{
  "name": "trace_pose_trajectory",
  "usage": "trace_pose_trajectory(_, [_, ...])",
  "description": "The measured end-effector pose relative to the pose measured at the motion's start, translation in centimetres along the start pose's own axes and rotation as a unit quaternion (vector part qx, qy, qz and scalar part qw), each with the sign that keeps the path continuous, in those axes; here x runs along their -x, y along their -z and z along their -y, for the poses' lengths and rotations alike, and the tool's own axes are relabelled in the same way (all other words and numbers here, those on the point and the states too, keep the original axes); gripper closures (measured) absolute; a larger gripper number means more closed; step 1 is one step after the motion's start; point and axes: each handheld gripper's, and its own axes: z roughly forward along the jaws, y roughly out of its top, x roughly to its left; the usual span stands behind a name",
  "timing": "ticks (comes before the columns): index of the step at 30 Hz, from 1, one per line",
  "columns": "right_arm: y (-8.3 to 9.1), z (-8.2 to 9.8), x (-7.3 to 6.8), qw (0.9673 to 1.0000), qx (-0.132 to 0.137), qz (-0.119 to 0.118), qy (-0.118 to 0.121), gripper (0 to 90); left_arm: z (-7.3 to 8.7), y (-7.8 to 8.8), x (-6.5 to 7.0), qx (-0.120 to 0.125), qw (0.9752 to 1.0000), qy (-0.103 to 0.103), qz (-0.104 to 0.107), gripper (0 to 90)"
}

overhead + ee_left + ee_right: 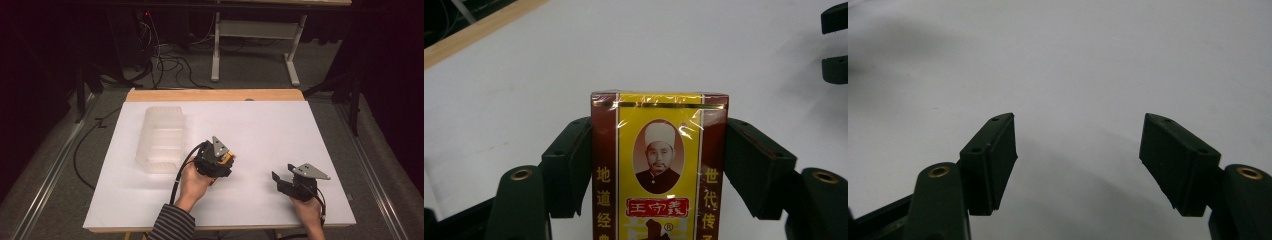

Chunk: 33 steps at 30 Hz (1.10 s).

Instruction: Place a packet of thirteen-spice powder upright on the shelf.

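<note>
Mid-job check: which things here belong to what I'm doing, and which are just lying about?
In the job:
- left gripper, shut on the yellow and red box
- clear plastic bin, likely where the box goes

Lying about:
- right gripper, open above the white table
- cables on the floor
- desk frame behind

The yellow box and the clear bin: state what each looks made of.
Yellow box, clamped in the left claw: probably printed card under glossy clear film; bright glints and wrinkles along its top edge. Clear bin: looks like translucent, frosted plastic with ribbed walls; the white table shows dimly through.
</note>
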Motion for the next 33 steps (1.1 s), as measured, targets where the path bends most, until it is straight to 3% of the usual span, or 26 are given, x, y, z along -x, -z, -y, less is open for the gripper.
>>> trace_pose_trajectory(20, [0.0,0.0,0.0,1.0,-0.001,0.001,0.005,31.4,0.2,3.1,-0.8,0.035,0.999,0.011,-0.026,32.8])
trace_pose_trajectory(33, [0.0,0.0,0.0,1.0,-0.002,0.001,0.005,31.4,0.2,5.3,-2.6,0.07,0.9952,0.036,-0.059,32.8])
